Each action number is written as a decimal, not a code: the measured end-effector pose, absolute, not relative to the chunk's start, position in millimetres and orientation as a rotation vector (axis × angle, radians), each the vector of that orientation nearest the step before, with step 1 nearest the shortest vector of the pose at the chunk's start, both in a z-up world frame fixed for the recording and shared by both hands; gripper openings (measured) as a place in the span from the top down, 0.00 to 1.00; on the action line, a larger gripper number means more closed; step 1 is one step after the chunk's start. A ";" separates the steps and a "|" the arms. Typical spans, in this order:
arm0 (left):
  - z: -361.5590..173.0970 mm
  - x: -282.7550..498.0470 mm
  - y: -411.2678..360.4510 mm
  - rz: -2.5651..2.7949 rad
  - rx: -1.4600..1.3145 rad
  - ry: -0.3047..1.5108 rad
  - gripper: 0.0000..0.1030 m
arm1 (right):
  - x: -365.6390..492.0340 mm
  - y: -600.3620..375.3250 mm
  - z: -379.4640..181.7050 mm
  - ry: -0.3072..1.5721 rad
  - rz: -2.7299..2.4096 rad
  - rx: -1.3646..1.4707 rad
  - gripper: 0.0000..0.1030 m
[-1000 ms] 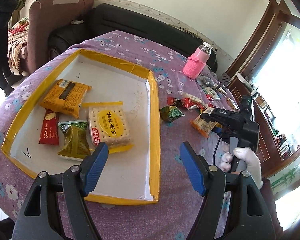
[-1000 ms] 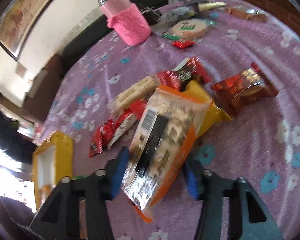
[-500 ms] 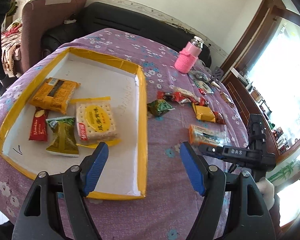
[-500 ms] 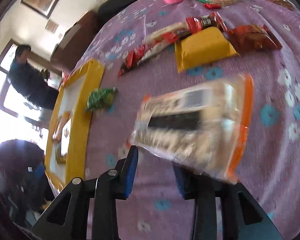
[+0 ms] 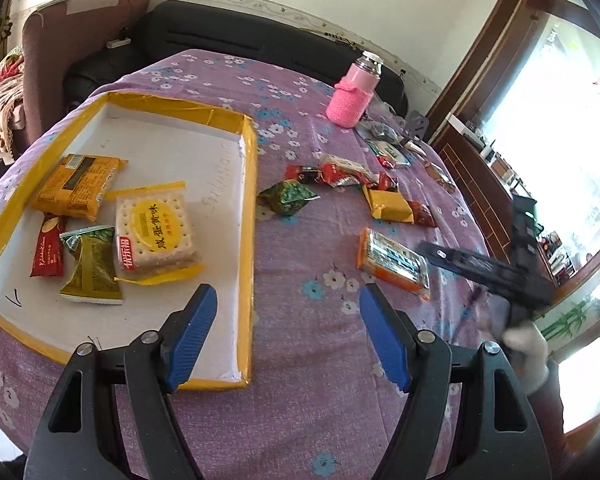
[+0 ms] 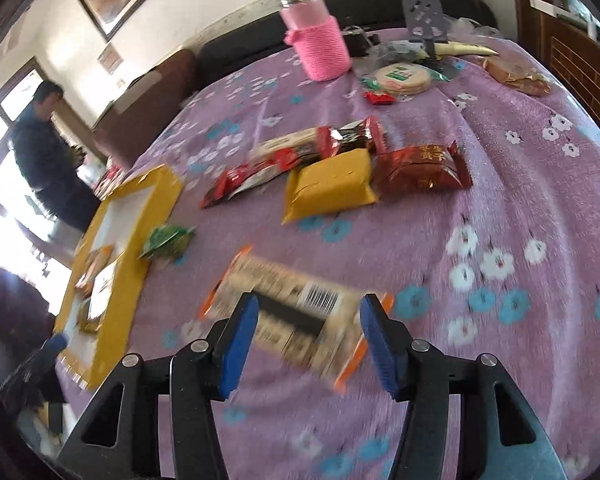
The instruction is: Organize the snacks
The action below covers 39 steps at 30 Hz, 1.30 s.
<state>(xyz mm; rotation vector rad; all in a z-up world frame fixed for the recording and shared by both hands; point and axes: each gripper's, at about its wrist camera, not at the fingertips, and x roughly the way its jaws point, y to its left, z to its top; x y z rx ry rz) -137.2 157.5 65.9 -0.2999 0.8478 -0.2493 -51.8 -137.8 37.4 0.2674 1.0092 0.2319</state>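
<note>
- I see the yellow-rimmed tray (image 5: pixel 249 216) holding four snacks: an orange packet (image 5: pixel 78 185), a cracker pack (image 5: pixel 154 235), a red stick (image 5: pixel 48 249), and an olive-green pouch (image 5: pixel 90 266).
- The orange-edged biscuit pack (image 5: pixel 392 262) lies flat on the purple cloth, right of the tray.
- A green pouch (image 5: pixel 288 197), a yellow packet (image 5: pixel 388 205) and red wrappers (image 5: pixel 332 174) lie scattered beyond it.

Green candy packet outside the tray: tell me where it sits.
In the left wrist view, the green candy packet lies on the purple tablecloth, just right of the yellow tray's edge, left of the red wrappers.
</note>
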 end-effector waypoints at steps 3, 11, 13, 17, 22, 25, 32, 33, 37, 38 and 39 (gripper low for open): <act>69.2 -138.8 157.9 -0.246 -0.287 0.839 0.28 | -39.6 -136.6 26.4 1.028 0.222 0.279 0.45; 65.2 -133.7 160.7 -0.250 -0.304 0.839 0.28 | -67.2 -93.1 36.5 1.150 0.500 0.219 0.47; 64.4 -133.9 159.8 -0.257 -0.301 0.843 0.28 | -66.3 -92.0 45.0 1.098 0.456 0.178 0.47; 66.3 -136.9 157.9 -0.267 -0.287 0.839 0.28 | -40.9 -107.5 51.9 0.985 0.263 0.158 0.41; 66.0 -138.3 154.8 -0.269 -0.287 0.842 0.28 | 13.7 -113.6 54.1 0.913 0.147 0.151 0.39; 65.4 -139.8 152.0 -0.274 -0.281 0.846 0.28 | 49.0 -107.1 45.9 0.971 0.143 0.126 0.41; 63.3 -142.4 149.2 -0.286 -0.269 0.852 0.28 | 78.8 -90.5 18.2 1.085 0.072 -0.011 0.40; 63.0 -141.6 149.0 -0.288 -0.271 0.853 0.28 | 73.6 -90.0 17.6 1.096 0.065 -0.029 0.40; 60.3 -140.5 146.3 -0.298 -0.275 0.860 0.28 | 47.7 -95.5 21.1 1.167 0.051 -0.020 0.40; 59.9 -140.1 145.2 -0.302 -0.276 0.862 0.28 | 40.1 -99.8 21.1 1.207 0.054 0.010 0.39; 59.9 -140.3 143.8 -0.308 -0.275 0.861 0.28 | 31.7 -104.0 23.1 1.229 0.077 0.047 0.39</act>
